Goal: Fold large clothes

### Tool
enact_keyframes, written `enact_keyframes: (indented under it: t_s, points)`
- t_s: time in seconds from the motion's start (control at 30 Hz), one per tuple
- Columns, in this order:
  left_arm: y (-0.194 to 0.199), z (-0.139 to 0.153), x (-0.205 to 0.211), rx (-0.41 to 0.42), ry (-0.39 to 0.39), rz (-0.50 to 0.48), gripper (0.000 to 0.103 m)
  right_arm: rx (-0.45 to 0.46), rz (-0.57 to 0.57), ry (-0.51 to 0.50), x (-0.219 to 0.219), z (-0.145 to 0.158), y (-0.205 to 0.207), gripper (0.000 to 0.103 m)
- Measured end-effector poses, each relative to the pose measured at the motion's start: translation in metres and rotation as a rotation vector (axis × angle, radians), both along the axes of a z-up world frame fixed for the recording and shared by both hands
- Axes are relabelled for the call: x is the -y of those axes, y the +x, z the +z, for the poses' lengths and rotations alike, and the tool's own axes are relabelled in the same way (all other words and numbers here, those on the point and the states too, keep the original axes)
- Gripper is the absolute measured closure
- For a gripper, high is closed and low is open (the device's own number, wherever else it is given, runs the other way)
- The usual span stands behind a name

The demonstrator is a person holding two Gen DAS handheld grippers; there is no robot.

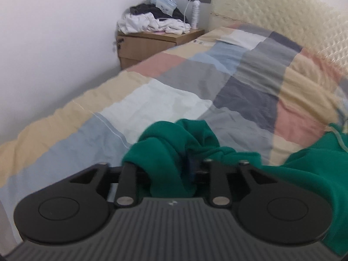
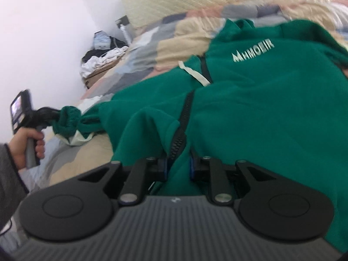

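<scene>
A green zip jacket with white chest lettering lies spread on the patchwork bed cover. My right gripper is shut on the jacket's front edge beside the black zipper, with cloth pinched between the blue pads. A bunched green sleeve sits between the jaws of my left gripper, which stand wide apart and do not squeeze it. In the right wrist view the left gripper is at the far left, at the sleeve's cuff, held by a person's hand.
A wooden nightstand stands in the corner beyond the bed, piled with clothes, next to a white spray bottle. A cream quilted headboard runs along the bed's far side. A white wall is on the left.
</scene>
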State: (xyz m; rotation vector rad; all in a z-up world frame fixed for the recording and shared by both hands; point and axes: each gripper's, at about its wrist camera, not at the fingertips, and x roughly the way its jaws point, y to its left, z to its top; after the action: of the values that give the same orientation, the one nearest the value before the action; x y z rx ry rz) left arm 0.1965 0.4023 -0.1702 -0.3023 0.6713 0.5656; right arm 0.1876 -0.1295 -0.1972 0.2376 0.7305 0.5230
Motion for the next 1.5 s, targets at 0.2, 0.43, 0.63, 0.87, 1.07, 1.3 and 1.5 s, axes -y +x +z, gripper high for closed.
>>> enact_keyframes:
  t_s: [0.2, 0.43, 0.63, 0.87, 1.07, 1.3, 1.5]
  points:
    - [-0.049, 0.033, 0.009, 0.069, -0.216, 0.03, 0.032, -0.014, -0.023, 0.032, 0.008, 0.005, -0.004, 0.08]
    - [-0.09, 0.055, 0.077, 0.071, -0.343, -0.004, 0.027, 0.05, -0.013, 0.026, 0.016, 0.032, -0.027, 0.076]
    - [-0.092, 0.071, 0.169, 0.02, -0.247, -0.155, 0.024, 0.078, -0.04, 0.028, 0.038, 0.047, -0.046, 0.071]
    - [-0.109, 0.087, 0.249, -0.019, -0.131, -0.234, 0.019, 0.098, -0.098, 0.059, 0.061, 0.057, -0.062, 0.042]
    - [-0.134, 0.087, 0.286, -0.014, -0.238, -0.253, 0.013, 0.075, -0.19, 0.096, 0.087, 0.059, -0.067, 0.024]
    - [-0.121, 0.026, 0.299, -0.213, -0.385, -0.177, 0.013, 0.019, -0.369, 0.083, 0.134, 0.051, -0.069, 0.024]
    - [-0.114, -0.01, 0.308, -0.261, -0.482, -0.192, 0.013, -0.119, -0.56, 0.087, 0.185, 0.024, -0.065, 0.023]
